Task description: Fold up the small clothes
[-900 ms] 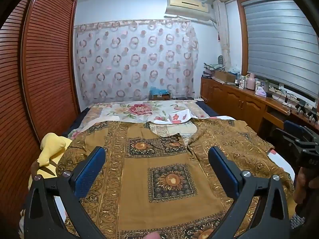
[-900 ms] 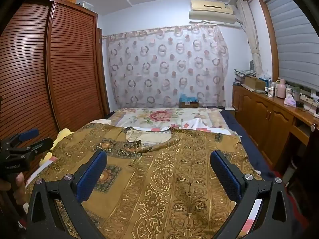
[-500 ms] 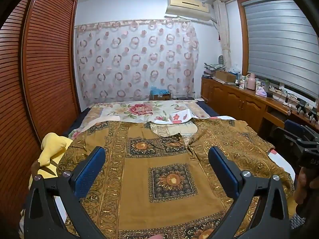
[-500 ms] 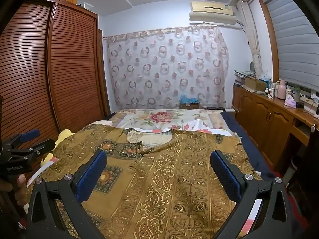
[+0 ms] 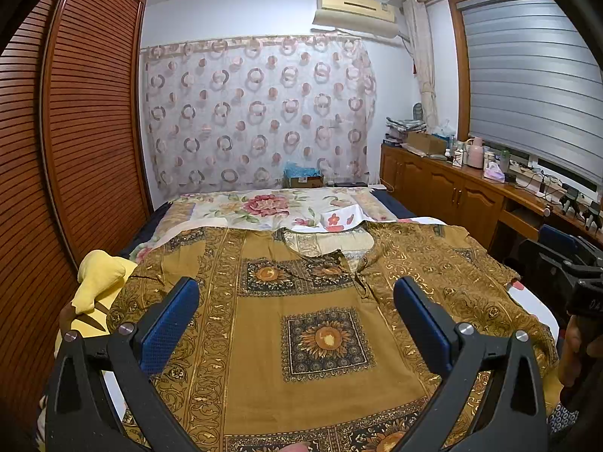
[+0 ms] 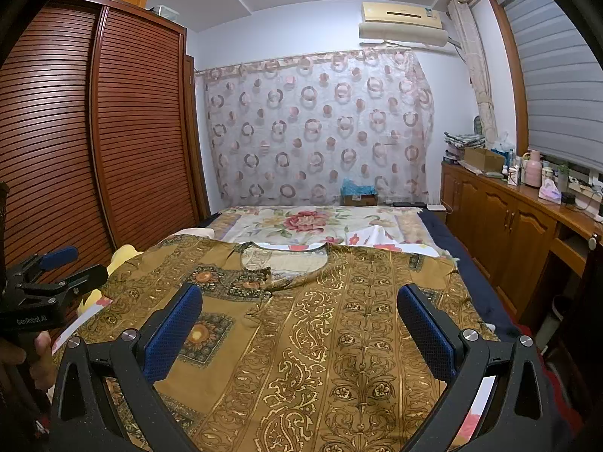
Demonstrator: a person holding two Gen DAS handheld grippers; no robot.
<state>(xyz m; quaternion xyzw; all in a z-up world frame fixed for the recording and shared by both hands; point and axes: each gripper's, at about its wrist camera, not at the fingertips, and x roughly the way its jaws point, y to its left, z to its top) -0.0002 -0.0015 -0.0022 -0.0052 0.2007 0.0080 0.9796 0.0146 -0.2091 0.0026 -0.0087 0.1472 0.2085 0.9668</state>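
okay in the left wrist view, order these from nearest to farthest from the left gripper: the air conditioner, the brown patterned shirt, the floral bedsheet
1. Brown patterned shirt, spread right under the left gripper.
2. Floral bedsheet, beyond the shirt's collar.
3. Air conditioner, high on the far wall.

Louvred wardrobe (image 5: 75,143), curtain (image 5: 256,113), blinds (image 5: 535,90)

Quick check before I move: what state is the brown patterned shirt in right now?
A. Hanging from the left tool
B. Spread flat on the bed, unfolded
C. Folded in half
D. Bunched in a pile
B: the shirt lies spread open across the bed, with both tools open above it, gripping nothing.
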